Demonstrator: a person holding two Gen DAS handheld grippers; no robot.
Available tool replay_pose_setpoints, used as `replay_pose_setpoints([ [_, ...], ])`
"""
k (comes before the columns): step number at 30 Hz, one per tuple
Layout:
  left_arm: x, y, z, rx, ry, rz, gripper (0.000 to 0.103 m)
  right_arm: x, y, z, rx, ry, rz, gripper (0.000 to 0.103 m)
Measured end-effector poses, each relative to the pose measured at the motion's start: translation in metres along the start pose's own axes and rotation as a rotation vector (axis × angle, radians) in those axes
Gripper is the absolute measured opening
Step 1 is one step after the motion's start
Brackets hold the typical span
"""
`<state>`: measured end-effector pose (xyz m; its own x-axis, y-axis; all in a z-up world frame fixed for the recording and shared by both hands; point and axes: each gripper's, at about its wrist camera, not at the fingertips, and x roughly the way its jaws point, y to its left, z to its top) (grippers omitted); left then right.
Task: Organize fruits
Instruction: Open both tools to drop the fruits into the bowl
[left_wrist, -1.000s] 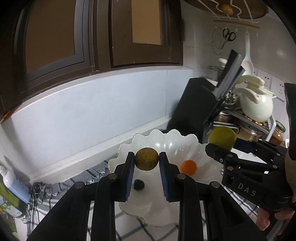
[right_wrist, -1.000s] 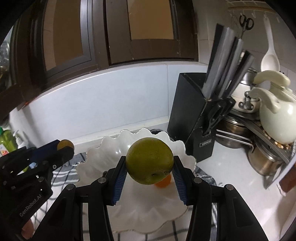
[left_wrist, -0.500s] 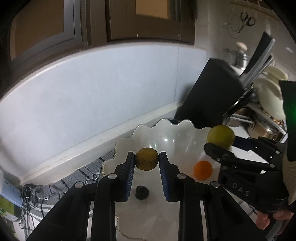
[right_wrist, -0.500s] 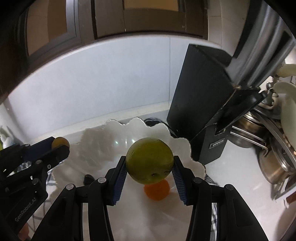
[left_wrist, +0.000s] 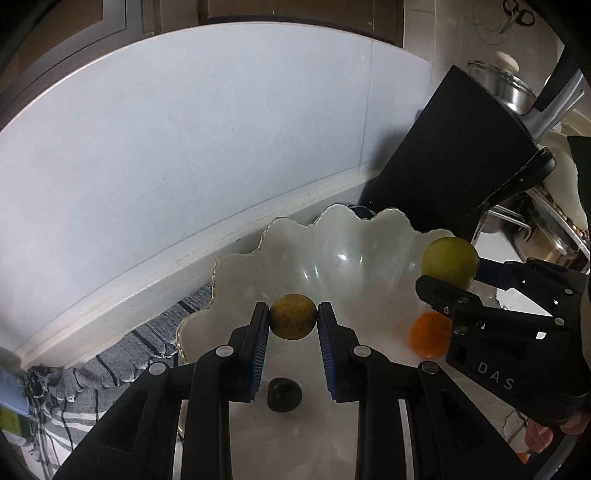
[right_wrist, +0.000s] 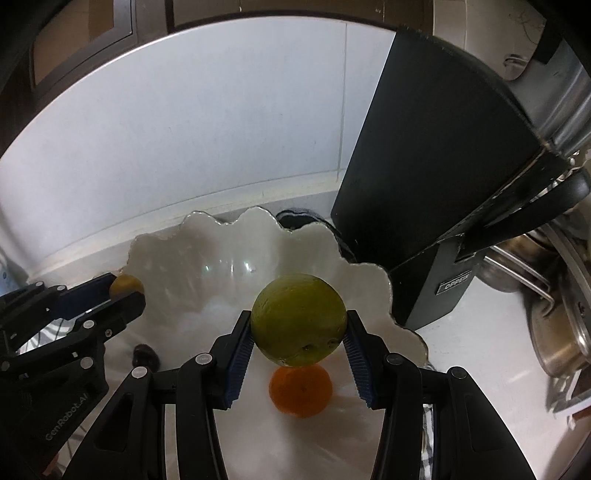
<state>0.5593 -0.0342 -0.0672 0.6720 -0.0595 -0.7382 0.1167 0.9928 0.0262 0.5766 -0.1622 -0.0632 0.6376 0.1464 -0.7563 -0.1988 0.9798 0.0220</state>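
**Two fruits over the bowl**

I am holding both tongs above the white scalloped bowl (left_wrist: 236, 266). My left tongs (left_wrist: 293, 322) are clamping a small yellow fruit (left_wrist: 293, 320), its skin dull and freckled with brown. My right tongs (right_wrist: 298, 325) are gripping a larger green fruit (right_wrist: 298, 319), smooth and slightly dimpled. Below them an orange (right_wrist: 300, 391) and a small dark fruit (left_wrist: 283, 394) are lying in the bowl.

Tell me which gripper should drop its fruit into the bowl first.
Probably left. The left gripper holds its small yellow fruit over bare bowl floor; the right gripper's green fruit hangs right above the orange.
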Motion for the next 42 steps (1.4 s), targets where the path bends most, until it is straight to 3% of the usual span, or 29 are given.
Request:
replay_pose_setpoints([
  [3,0.003,0.001,0.002,-0.005,0.007,-0.001,0.028,0.005,-0.002,0.0,0.004,0.016,0.005,0.05],
  [7,0.003,0.002,0.003,-0.012,0.004,0.012,0.042,0.013,-0.003,0.002,0.012,0.026,0.01,0.051],
  [16,-0.007,0.006,0.003,-0.022,0.003,0.05,0.045,-0.007,-0.005,-0.003,0.036,0.002,0.002,0.054],
  [27,-0.073,0.0,-0.003,0.015,-0.102,0.093,0.05,-0.073,0.002,-0.019,0.039,-0.093,0.007,0.054],
  [42,-0.164,-0.011,-0.023,0.039,-0.249,0.056,0.05,-0.168,0.013,-0.041,0.023,-0.271,-0.015,0.054],
])
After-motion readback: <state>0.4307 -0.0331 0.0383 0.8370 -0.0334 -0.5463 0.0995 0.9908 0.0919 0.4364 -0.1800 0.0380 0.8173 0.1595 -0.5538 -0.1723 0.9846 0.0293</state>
